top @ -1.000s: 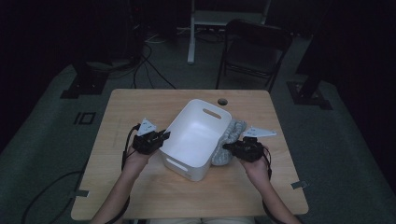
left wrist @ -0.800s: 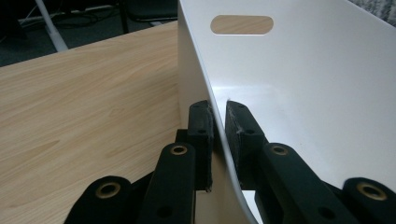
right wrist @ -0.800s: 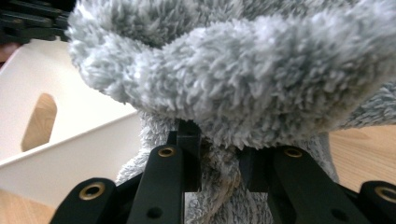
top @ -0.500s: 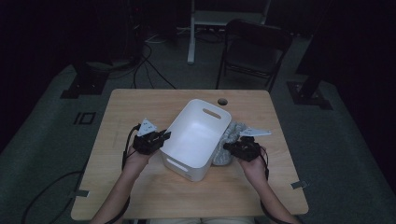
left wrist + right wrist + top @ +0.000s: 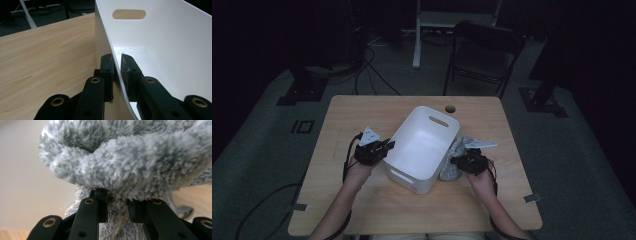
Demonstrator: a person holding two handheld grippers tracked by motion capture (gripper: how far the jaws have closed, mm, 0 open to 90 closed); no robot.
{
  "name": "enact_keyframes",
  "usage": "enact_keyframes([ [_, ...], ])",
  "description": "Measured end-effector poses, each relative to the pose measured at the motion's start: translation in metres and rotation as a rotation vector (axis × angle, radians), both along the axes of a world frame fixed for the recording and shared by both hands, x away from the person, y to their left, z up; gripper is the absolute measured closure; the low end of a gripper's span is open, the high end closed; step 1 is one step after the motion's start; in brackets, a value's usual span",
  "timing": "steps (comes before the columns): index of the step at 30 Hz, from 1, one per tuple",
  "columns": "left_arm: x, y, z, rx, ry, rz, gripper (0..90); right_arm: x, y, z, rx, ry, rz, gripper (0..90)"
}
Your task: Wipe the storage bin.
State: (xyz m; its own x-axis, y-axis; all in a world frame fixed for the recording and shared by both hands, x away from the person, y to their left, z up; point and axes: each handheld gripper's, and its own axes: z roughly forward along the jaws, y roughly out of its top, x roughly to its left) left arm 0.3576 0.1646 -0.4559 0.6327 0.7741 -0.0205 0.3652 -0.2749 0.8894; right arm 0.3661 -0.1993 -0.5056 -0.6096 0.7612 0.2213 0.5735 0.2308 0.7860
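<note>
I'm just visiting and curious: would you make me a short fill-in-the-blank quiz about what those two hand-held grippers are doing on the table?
1. The left gripper is clamped on the wall of the white ____.
2. The right gripper pinches a fluffy grey ____.
3. The white bin stands on a ____ table.
4. The grey cloth lies against the bin's outer wall, on the person's ____ side.

Missing words: bin; cloth; wooden; right
</note>
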Motion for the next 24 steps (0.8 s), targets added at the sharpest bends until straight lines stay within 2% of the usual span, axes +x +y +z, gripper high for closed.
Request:
enact_keyframes([
  [6, 0.000, 0.000, 0.000, 0.001, -0.001, 0.004, 80.7, 0.003, 0.002, -0.012, -0.021, 0.024, -0.003, 73.4],
  [10, 0.000, 0.000, 0.000, 0.001, -0.001, 0.010, 80.6, 0.003, 0.002, -0.009, -0.030, 0.034, 0.001, 73.4],
  [13, 0.000, -0.001, 0.000, -0.008, -0.004, 0.016, 80.6, -0.001, 0.001, 0.001, -0.011, 0.013, 0.017, 73.4],
  [16, 0.000, -0.001, 0.000, 0.002, -0.006, 0.016, 80.7, -0.003, -0.005, 0.015, 0.031, -0.032, 0.033, 73.4],
  [19, 0.000, -0.001, 0.000, 0.000, -0.003, 0.005, 80.8, -0.002, -0.014, 0.034, 0.068, -0.085, 0.019, 73.3],
  [20, 0.000, -0.001, 0.000, 0.000, -0.003, 0.005, 80.8, -0.002, -0.014, 0.034, 0.068, -0.085, 0.019, 73.3],
  [22, 0.001, -0.001, 0.000, -0.001, -0.002, -0.007, 80.8, 0.002, -0.021, 0.050, 0.074, -0.120, -0.013, 73.4],
  [24, 0.001, -0.001, 0.000, 0.001, -0.002, -0.013, 80.8, 0.007, -0.023, 0.058, 0.052, -0.134, -0.028, 73.3],
])
